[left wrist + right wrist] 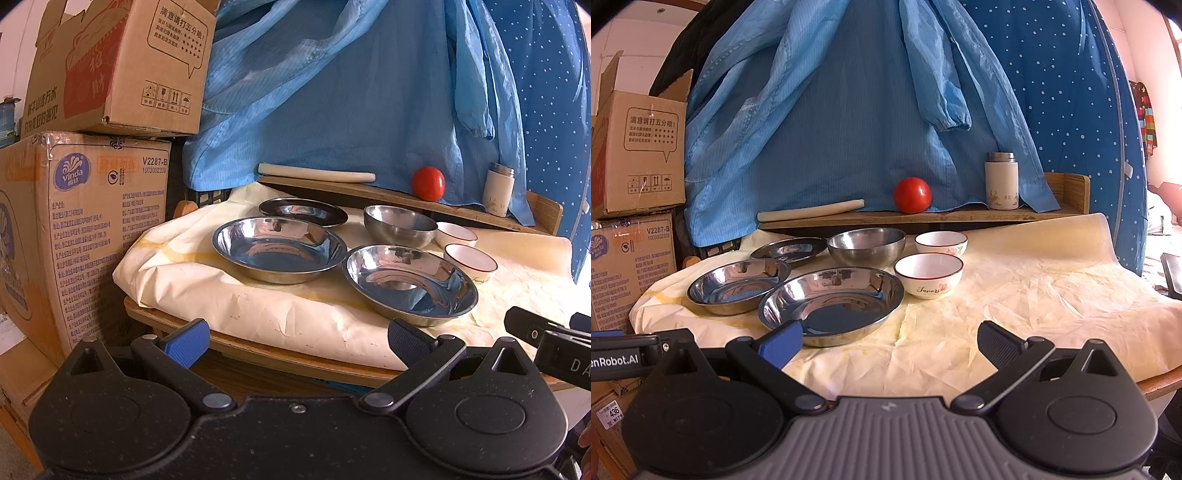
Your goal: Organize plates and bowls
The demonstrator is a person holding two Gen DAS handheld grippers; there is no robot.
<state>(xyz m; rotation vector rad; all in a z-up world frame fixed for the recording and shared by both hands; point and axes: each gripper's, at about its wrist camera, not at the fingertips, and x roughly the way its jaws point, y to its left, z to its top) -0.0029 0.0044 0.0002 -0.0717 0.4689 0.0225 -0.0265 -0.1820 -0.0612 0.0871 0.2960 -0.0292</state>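
Left gripper [295,338] has a speckled black body, two round black hubs, silver pivot screws, ribbed blue pads [186,341]. Right gripper [890,341] matches, with a ribbed grey centre plate and white "enRobot.AI" lettering beside it

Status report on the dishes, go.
Left tool and right tool open, empty. Steel plates, bowls unstacked on table. Nothing in the way.

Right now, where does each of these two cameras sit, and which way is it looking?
Left wrist: on the open left gripper, looking slightly down at the steel plates from their left; the right gripper's edge shows.
Right wrist: on the open right gripper, facing the ceramic bowls.
Shared: all dishes, the tomato, the flask.
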